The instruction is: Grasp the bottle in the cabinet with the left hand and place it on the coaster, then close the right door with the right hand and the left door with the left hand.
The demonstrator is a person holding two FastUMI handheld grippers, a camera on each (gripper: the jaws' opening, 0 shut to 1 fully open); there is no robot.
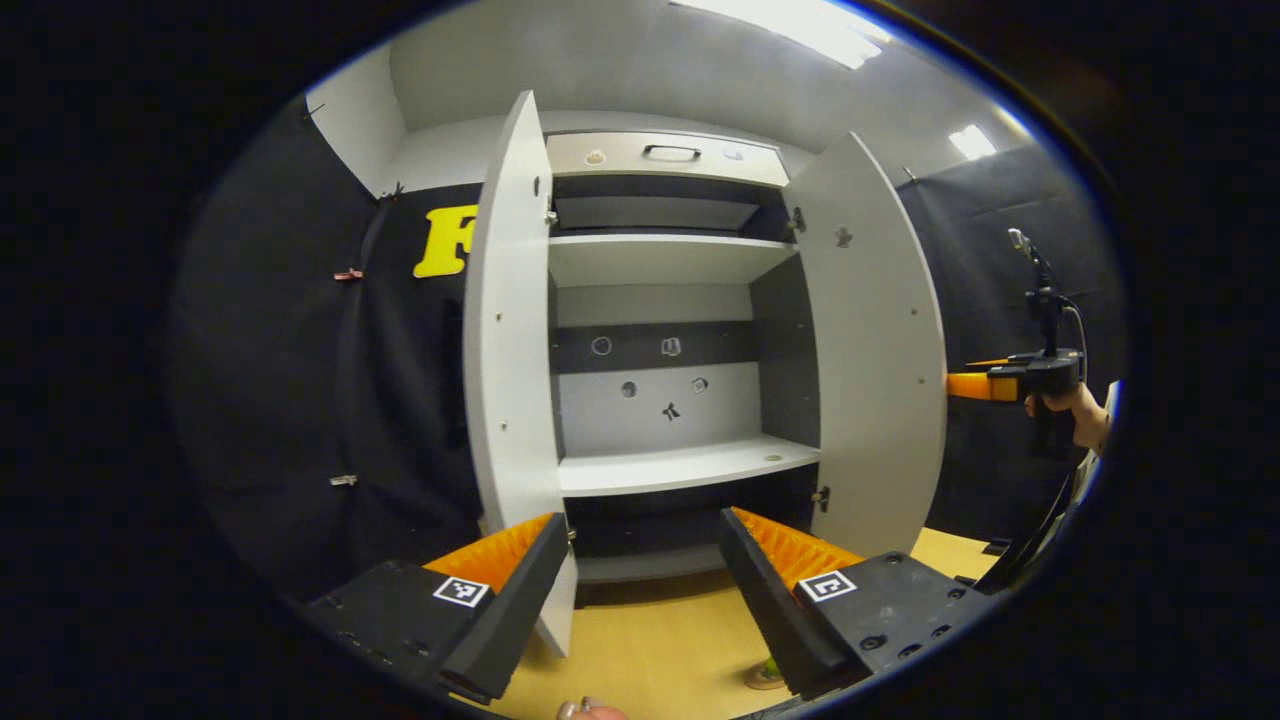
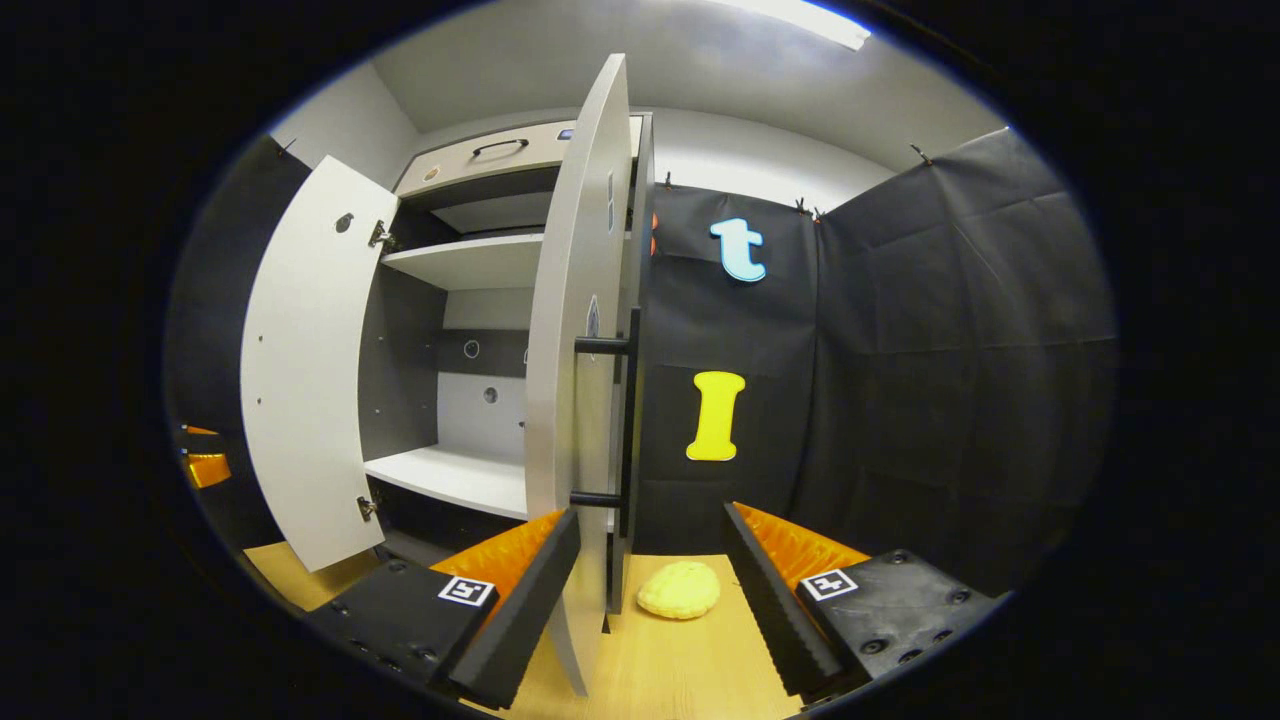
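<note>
The white cabinet (image 1: 660, 470) stands with both doors swung wide and its shelves bare. My left gripper (image 1: 642, 540) is open and faces the cabinet's middle, with the left door (image 1: 505, 330) just above its left finger. Low down, beside its right finger, a small green and tan thing (image 1: 766, 673) rests on the wooden table; I cannot tell if it is the bottle on the coaster. My right gripper (image 2: 650, 525) is open at the right door (image 2: 570, 350), seen edge-on, whose black handle (image 2: 626, 420) rises between the fingers. That gripper's orange finger (image 1: 972, 385) shows past the door's edge (image 1: 880, 340).
A yellow lumpy object (image 2: 680, 590) lies on the wooden table (image 2: 690, 670) to the right of the right door. A hand (image 1: 1078, 410) holds the right gripper at the far right. Black cloth walls close in both sides. A drawer with a handle (image 1: 670, 152) tops the cabinet.
</note>
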